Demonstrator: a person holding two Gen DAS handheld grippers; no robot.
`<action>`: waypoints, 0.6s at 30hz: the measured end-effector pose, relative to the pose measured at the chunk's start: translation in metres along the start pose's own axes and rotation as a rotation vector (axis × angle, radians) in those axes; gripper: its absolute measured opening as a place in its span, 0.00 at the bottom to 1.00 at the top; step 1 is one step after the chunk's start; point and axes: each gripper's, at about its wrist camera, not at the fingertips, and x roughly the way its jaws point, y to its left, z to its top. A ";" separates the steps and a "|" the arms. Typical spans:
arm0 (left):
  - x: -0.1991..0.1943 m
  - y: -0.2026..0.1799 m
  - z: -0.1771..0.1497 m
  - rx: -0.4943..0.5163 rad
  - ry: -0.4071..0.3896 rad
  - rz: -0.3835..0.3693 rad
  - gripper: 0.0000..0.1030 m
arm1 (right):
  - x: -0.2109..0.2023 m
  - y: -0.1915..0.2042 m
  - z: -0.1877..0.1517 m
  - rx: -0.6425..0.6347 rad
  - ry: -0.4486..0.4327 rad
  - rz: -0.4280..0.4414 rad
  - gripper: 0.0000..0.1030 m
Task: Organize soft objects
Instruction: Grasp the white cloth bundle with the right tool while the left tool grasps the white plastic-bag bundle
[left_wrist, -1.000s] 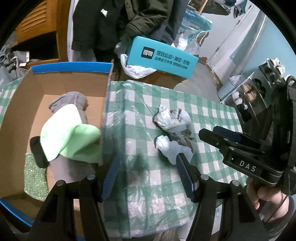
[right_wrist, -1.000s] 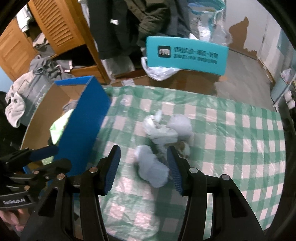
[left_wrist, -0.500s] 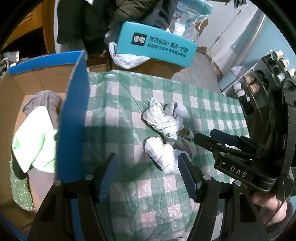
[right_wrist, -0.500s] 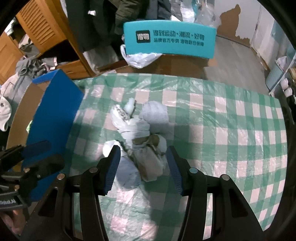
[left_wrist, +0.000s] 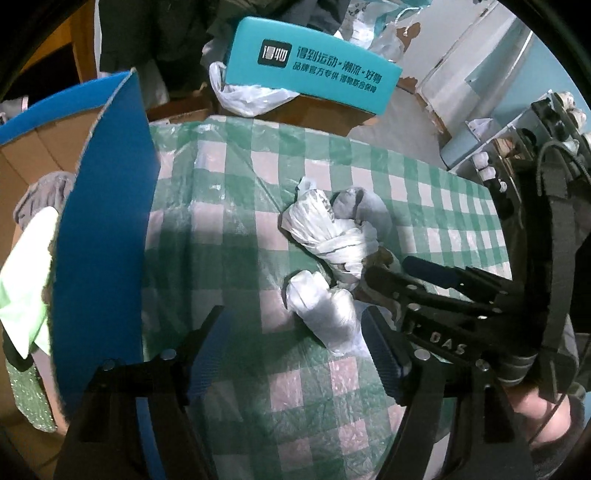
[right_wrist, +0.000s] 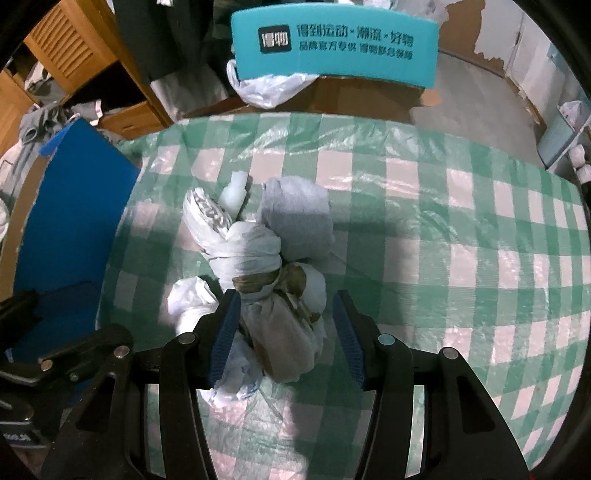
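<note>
A heap of soft things lies on the green checked tablecloth: a knotted white bag bundle, a grey rolled sock, a brownish bundle and a small white bag bundle. My right gripper is open, its jaws on either side of the brownish bundle. My left gripper is open and empty, with the small white bundle between its fingers near the right one. The right gripper also shows in the left wrist view. A cardboard box with a blue flap stands at the left, holding a light green cloth and grey cloth.
A teal box with printed text sits on a brown carton behind the table, over a white plastic bag. Wooden furniture and dark clothes stand at the back left. A shelf with small items is at the right.
Both grippers have moved forward and down toward the heap. The right gripper's jaws have moved from the small white bundle to either side of the brownish bundle. The box flap now stands up.
</note>
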 end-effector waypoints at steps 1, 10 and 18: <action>0.001 0.000 0.000 -0.006 0.004 -0.001 0.73 | 0.005 0.000 0.000 -0.006 0.012 0.005 0.50; 0.007 -0.004 -0.002 0.002 0.023 0.002 0.73 | 0.024 -0.006 -0.013 0.012 0.089 0.023 0.20; 0.014 -0.008 -0.008 0.009 0.051 0.007 0.73 | 0.001 -0.005 -0.044 0.035 0.089 0.018 0.15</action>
